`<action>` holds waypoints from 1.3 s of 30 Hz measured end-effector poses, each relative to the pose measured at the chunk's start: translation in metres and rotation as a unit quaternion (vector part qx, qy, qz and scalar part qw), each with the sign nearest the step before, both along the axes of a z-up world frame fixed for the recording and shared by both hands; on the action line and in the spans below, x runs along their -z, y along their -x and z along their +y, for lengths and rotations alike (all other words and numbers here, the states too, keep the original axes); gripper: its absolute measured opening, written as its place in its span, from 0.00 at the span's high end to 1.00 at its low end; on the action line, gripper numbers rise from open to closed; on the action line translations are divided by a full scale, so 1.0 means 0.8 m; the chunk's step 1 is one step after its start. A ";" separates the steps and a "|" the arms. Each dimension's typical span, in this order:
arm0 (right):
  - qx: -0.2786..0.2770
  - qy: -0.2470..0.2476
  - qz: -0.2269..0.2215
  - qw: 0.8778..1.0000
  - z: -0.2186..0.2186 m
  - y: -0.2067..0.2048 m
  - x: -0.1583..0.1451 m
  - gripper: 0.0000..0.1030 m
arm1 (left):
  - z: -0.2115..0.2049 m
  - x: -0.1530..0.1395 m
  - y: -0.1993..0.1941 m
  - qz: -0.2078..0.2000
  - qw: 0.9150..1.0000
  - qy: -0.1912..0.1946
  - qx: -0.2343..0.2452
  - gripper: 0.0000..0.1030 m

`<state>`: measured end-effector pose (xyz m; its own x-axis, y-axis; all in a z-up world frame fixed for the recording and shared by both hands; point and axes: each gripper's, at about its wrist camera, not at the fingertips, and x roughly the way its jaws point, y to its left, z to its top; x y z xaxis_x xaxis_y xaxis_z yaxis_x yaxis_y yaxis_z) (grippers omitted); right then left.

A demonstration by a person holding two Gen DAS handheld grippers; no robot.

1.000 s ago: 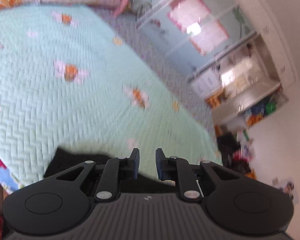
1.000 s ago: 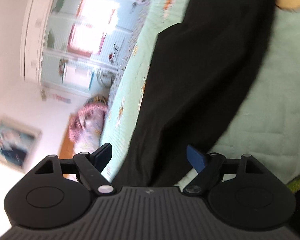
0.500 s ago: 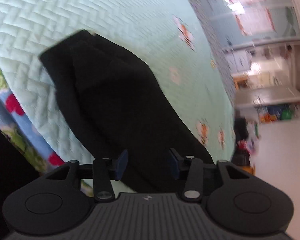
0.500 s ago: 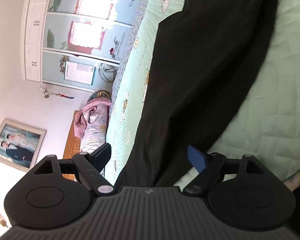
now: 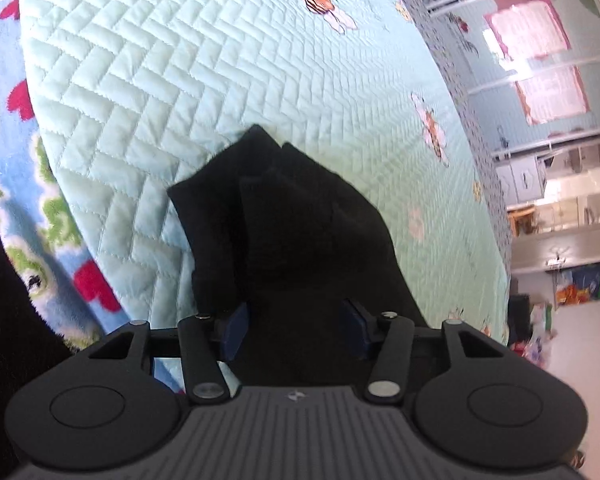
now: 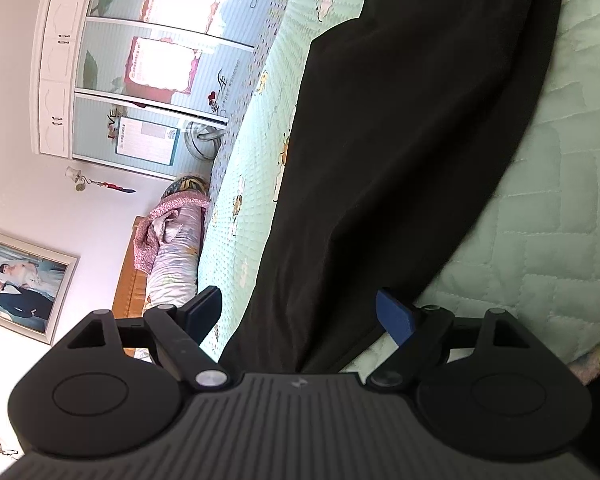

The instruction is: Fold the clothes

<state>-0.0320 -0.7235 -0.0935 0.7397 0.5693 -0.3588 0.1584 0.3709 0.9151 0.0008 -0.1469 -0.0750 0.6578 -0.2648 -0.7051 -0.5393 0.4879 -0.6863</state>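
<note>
A black garment (image 5: 300, 220) lies stretched along a pale green quilted bedspread (image 5: 220, 80). Its bunched, folded end points away from my left gripper (image 5: 296, 330), which tilts down over it. The left jaws are opening, with black cloth filling the gap between the blue pads (image 5: 236, 328), which do not pinch it. In the right wrist view the same garment (image 6: 400, 140) runs as a long dark band from the top right down to my right gripper (image 6: 300, 314). That gripper stands wide open over the cloth's near end, its pads apart from the fabric.
The bed's near edge has a blue border with red and green flowers (image 5: 52, 216). A rolled floral duvet (image 6: 172, 248) lies at the wooden headboard. A wardrobe with glass sliding doors (image 6: 148, 68) stands beyond the bed; a framed photo (image 6: 20, 280) hangs on the wall.
My left gripper has dropped and tipped down toward the garment's end, and its jaws have spread from almost shut to half open. The right gripper has stayed in place and open.
</note>
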 end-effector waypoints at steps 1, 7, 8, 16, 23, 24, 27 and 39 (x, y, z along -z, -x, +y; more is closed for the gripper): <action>0.000 0.000 0.000 1.000 0.001 0.000 -0.001 0.18 | 0.000 -0.002 0.001 -0.002 1.000 -0.008 -0.001 0.47; 0.006 0.004 0.002 1.000 -0.003 0.001 -0.001 0.18 | 0.001 -0.003 0.003 -0.013 0.999 -0.024 -0.017 0.47; 0.007 0.004 0.001 1.000 -0.003 0.001 0.000 0.18 | 0.002 -0.002 0.002 -0.019 0.999 -0.024 -0.019 0.47; 0.014 0.004 -0.011 1.000 -0.005 0.001 -0.006 0.18 | -0.018 -0.026 -0.021 -0.080 0.992 -0.091 0.035 0.84; 0.023 0.005 -0.006 1.000 -0.011 -0.004 -0.003 0.17 | -0.008 -0.062 -0.015 -0.116 0.992 -0.044 0.037 0.90; 0.026 0.007 -0.009 1.000 -0.011 -0.005 -0.004 0.17 | -0.009 -0.066 -0.016 -0.118 0.991 -0.040 0.039 0.90; 0.043 0.008 0.006 0.999 -0.012 -0.013 -0.004 0.17 | -0.012 -0.076 -0.020 -0.120 0.991 -0.027 0.043 0.90; 0.018 0.039 0.048 0.998 0.020 -0.051 0.019 0.97 | -0.009 -0.060 -0.032 -0.088 0.995 -0.023 0.038 0.90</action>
<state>0.0085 -0.7072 -0.1084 0.7190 0.5110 -0.4711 0.2582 0.4329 0.8637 0.0267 -0.1543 -0.0266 0.7512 -0.2890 -0.5935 -0.3729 0.5560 -0.7428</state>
